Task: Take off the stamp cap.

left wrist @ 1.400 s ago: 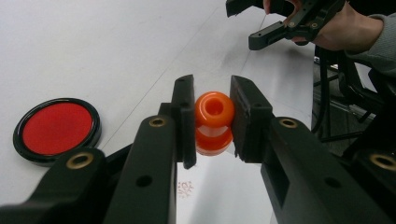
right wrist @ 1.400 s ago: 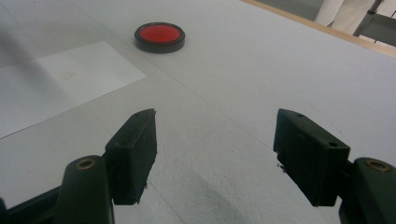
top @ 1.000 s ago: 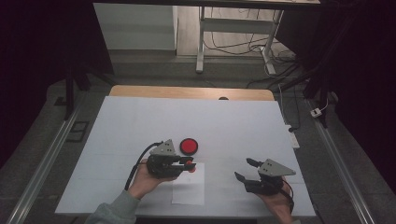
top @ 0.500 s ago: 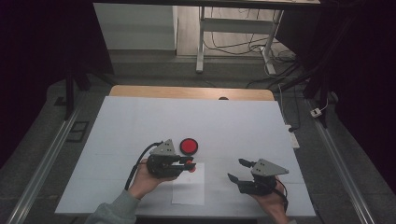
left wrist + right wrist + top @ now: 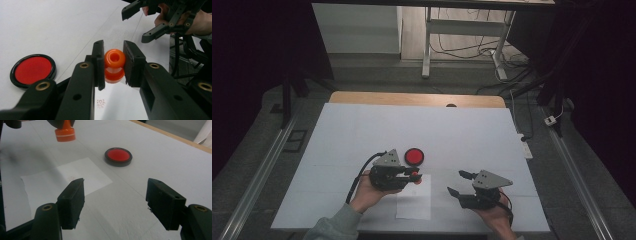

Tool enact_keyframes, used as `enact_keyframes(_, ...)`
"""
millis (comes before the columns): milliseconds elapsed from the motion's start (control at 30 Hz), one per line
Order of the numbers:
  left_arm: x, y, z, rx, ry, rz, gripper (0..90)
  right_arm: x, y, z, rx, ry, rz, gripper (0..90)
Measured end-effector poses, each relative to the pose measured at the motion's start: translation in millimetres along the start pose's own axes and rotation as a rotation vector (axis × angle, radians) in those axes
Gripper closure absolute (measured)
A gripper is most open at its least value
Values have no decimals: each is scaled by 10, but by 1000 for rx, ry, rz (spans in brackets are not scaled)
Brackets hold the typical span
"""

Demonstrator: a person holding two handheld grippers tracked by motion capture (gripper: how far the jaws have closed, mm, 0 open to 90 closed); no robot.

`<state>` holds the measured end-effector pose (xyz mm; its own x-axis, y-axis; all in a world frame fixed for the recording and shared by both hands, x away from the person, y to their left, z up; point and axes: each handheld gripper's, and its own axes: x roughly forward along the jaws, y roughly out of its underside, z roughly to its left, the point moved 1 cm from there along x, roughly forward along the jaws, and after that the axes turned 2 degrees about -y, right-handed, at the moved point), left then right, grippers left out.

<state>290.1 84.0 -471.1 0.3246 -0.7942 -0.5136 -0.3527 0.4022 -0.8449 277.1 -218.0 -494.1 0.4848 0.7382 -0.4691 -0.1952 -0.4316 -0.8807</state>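
Note:
My left gripper (image 5: 413, 176) is shut on an orange stamp (image 5: 114, 65), pinched at its narrow waist between both pads and held just above the table. In the right gripper view the stamp (image 5: 65, 133) hangs at the top left over the near table. Below it lies a white paper sheet (image 5: 414, 202) with a faint red mark (image 5: 100, 103). A round red ink pad (image 5: 414, 156) in a black case sits just beyond the left gripper. My right gripper (image 5: 455, 182) stands open to the right of the sheet, nothing between its jaws, pointing left toward the paper (image 5: 65, 180).
The white table (image 5: 362, 130) has a wooden far edge (image 5: 417, 99). Beyond it are a dark floor, desk legs (image 5: 427, 45) and cables. A white power strip (image 5: 526, 148) lies off the table's right edge.
My right gripper has slid a little to the left, closer to the paper, still open. The left gripper and the stamp have stayed in place.

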Motion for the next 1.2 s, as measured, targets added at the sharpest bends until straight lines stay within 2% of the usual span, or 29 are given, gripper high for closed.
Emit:
enact_keyframes(300,9,-2,-10,1,3,2,727,96,-61,99,-16,-38,4,309)
enact_keyframes(600,12,-1,-10,3,2,4,727,171,-96,167,-23,-50,12,309)
enact_keyframes(1200,50,8,-14,1,5,6,727,358,-144,292,-39,-105,19,310)
